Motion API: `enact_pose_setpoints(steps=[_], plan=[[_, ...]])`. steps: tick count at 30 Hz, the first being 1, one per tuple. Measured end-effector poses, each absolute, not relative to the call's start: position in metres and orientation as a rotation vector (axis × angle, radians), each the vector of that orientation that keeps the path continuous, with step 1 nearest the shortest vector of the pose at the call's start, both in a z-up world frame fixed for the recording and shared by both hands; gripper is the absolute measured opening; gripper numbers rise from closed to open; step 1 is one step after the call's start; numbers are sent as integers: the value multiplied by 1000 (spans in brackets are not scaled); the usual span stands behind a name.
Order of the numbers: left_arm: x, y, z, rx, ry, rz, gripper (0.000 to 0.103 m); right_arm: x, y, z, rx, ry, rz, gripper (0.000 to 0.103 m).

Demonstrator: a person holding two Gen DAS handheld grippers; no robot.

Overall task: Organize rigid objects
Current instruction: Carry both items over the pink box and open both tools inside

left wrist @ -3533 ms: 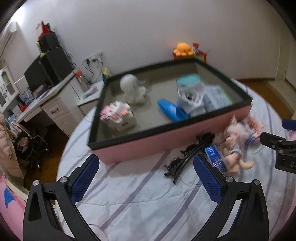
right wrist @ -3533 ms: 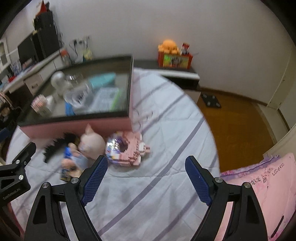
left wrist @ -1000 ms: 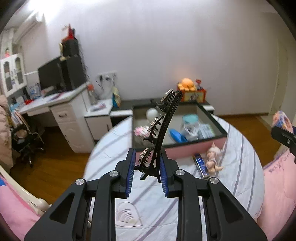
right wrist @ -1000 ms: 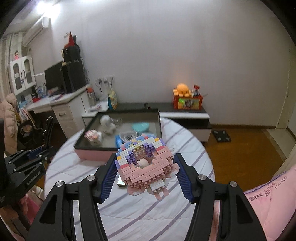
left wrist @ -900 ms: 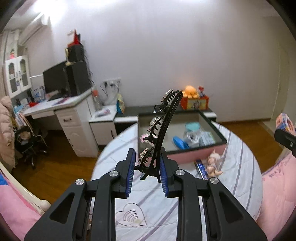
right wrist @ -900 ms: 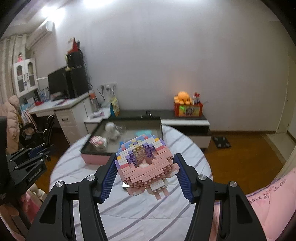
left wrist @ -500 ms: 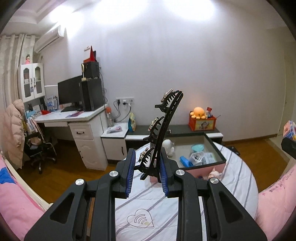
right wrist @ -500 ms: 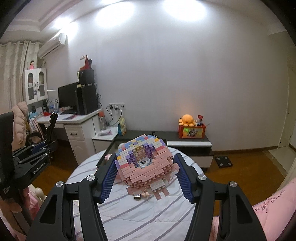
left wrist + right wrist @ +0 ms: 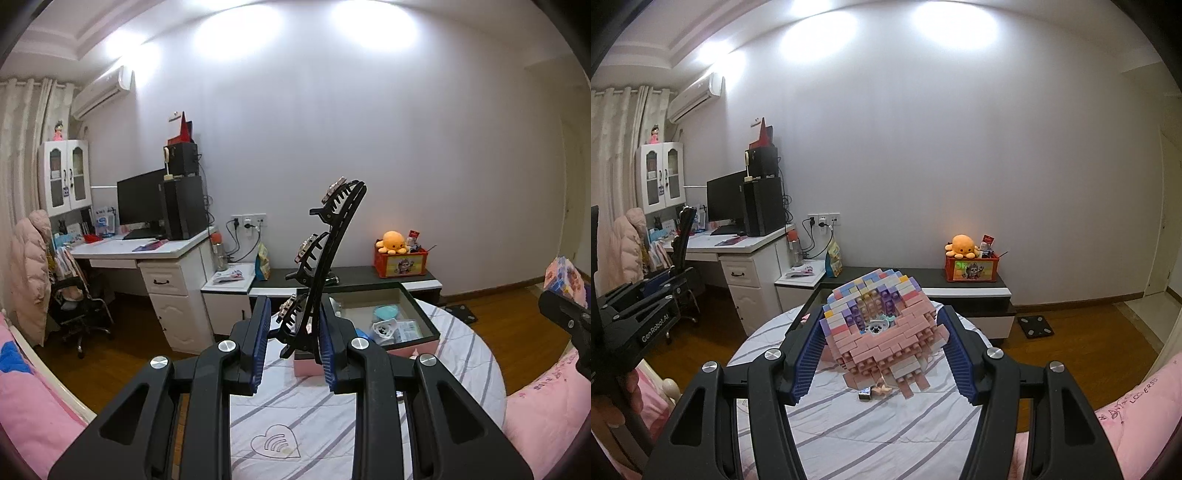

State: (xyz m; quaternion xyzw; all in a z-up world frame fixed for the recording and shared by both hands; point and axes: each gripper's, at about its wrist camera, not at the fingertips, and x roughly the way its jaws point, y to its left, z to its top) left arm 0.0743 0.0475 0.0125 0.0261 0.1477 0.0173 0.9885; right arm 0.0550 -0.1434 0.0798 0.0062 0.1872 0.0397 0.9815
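We find the black hair clips [image 9: 325, 266] at the centre of the left wrist view, standing upright and curving toward the upper right, with the left gripper [image 9: 293, 341] clamped on their lower end only. The pink brick model [image 9: 882, 328] sits at the lower centre of the right wrist view, and the right gripper [image 9: 882, 354] has its jaws closed on the model's two flanks. Both items hang in the air above the round counter [image 9: 369, 417] with its striped cloth. The pink-walled tray [image 9: 413, 349] lies behind the clips, right of centre in the left view, already holding several small articles. We judge the step in hand to be the carry to that tray. To do it well, we advise keeping both grips firm until each item rests on the tray floor. The clips are held low and may swing, so we would lower them slowly and lay them flat in a bare patch. The brick model looks liable to shed pieces, so we would set it down level and part the jaws only then. The small items [image 9: 873, 392] left on the cloth in the lower centre of the right view appear to be awaiting later collection.
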Motion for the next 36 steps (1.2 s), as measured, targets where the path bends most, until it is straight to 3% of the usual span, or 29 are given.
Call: enact_pose_setpoints(steps=[17, 27, 36], plan=[[102, 41, 9, 78, 329, -1, 25, 78, -144, 75, 11, 400, 70, 62], [209, 16, -12, 124, 455, -67, 25, 174, -153, 40, 41, 535, 77, 62], [309, -5, -67, 134, 670, -119, 25, 278, -163, -24, 86, 758, 83, 62]])
